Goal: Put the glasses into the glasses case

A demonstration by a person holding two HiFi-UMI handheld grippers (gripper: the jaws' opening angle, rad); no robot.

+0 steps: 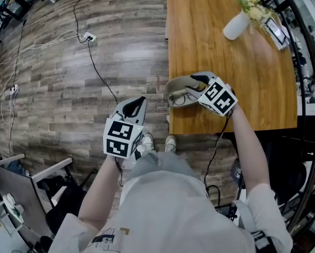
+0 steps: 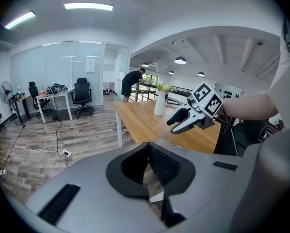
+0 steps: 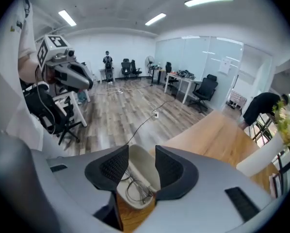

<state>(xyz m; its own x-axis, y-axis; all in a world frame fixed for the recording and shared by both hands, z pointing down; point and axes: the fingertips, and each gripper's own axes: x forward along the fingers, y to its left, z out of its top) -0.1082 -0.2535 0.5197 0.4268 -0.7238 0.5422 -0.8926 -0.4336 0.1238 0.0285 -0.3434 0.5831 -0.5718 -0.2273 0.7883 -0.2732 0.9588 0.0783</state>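
A cream glasses case (image 1: 174, 90) lies open at the near left corner of the wooden table (image 1: 226, 78). Thin wire-framed glasses (image 3: 135, 192) rest inside the case (image 3: 141, 171). My right gripper (image 1: 198, 84) hovers just above the case, open, its pads clear of the case and the glasses; the right gripper view looks down between the pads (image 3: 141, 155) into the case. My left gripper (image 1: 135, 107) hangs over the floor, off the table's left edge. Its jaws (image 2: 147, 148) meet at the tips, holding nothing. The left gripper view shows the right gripper (image 2: 183, 121) from the side.
A white vase with flowers (image 1: 236, 25) and a small framed screen (image 1: 277, 31) stand at the table's far right. A power strip and cables (image 1: 89, 37) lie on the wood floor. Grey furniture (image 1: 20, 194) stands at the lower left. A person (image 2: 133, 84) stands far off.
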